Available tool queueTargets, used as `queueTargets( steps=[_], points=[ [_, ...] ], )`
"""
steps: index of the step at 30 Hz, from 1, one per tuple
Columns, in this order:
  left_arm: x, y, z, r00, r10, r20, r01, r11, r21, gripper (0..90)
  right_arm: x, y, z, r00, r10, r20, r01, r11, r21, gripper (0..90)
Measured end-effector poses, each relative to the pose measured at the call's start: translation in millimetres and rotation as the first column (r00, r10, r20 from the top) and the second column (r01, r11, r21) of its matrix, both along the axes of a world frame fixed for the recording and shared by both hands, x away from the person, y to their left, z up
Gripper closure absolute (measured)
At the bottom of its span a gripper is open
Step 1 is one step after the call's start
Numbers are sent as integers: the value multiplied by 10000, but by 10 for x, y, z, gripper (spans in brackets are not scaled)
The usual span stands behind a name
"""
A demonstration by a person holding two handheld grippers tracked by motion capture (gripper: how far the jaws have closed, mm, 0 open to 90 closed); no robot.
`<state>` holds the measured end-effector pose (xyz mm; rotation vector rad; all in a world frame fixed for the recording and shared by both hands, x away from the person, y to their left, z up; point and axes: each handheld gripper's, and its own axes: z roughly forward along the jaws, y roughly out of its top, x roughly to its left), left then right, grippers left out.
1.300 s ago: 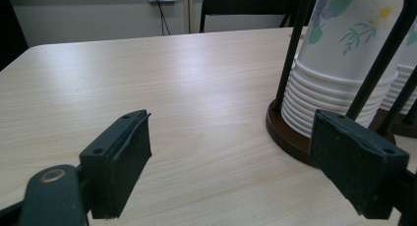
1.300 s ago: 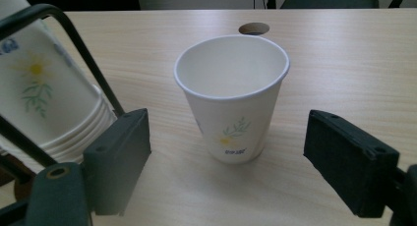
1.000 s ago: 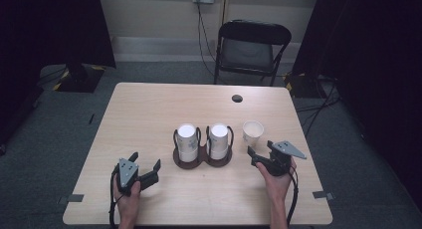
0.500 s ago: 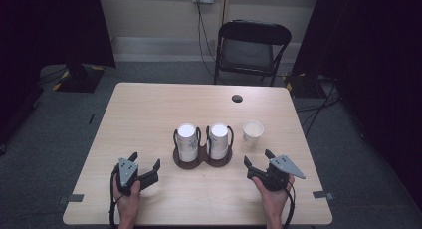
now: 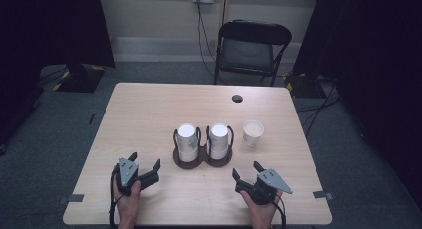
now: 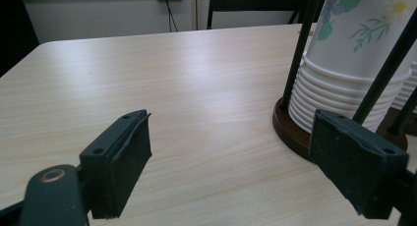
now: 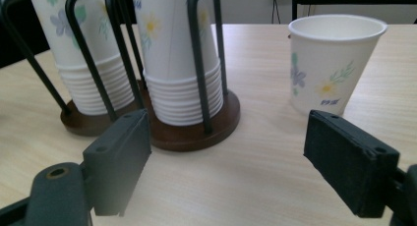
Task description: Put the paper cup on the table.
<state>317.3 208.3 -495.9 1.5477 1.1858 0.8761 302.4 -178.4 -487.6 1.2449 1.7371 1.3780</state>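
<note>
On the desk (image 5: 149, 114), two cup stacks (image 5: 187, 142) in a holder (image 5: 201, 159), single cup (image 5: 252, 133) right of it, both grippers' fingers (image 6: 123, 162) spread wide, empty.

Wooden table (image 5: 149, 114) bears cup holder (image 5: 202, 158), loose paper cup (image 5: 252, 133)

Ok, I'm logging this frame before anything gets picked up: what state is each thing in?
Left gripper: open, holding nothing.
Right gripper: open, holding nothing.
Single paper cup: upright, mouth up, standing apart from the holder.
Two cup stacks: upside down, nested in the holder.
Cup holder: upright on the table.
</note>
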Motion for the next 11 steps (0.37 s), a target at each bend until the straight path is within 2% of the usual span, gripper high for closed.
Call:
queueTargets(
  steps=[3, 5, 7, 11],
  points=[
    [-15, 1, 0, 10000, 47, 44, -47, 10000, 67, 159, 35, 37, -54, 9998, 126, -136, -129, 9996, -240, 176],
    [-24, 1, -2, 9999, 12, 154, -12, 10000, -30, 159, 40, 46, -63, 9999, 48, -110, -53, 9991, -420, 176],
    [-26, 5, -2, 9999, 20, 159, -20, 10000, -25, 159, 43, 44, -63, 10000, -36, -83, 32, 9991, -411, 175],
    [-47, 12, -6, 9994, -19, 352, 21, 10000, -73, 158, 60, 30, -63, 9995, -78, -309, 70, 9996, -261, 163]
  ],
)
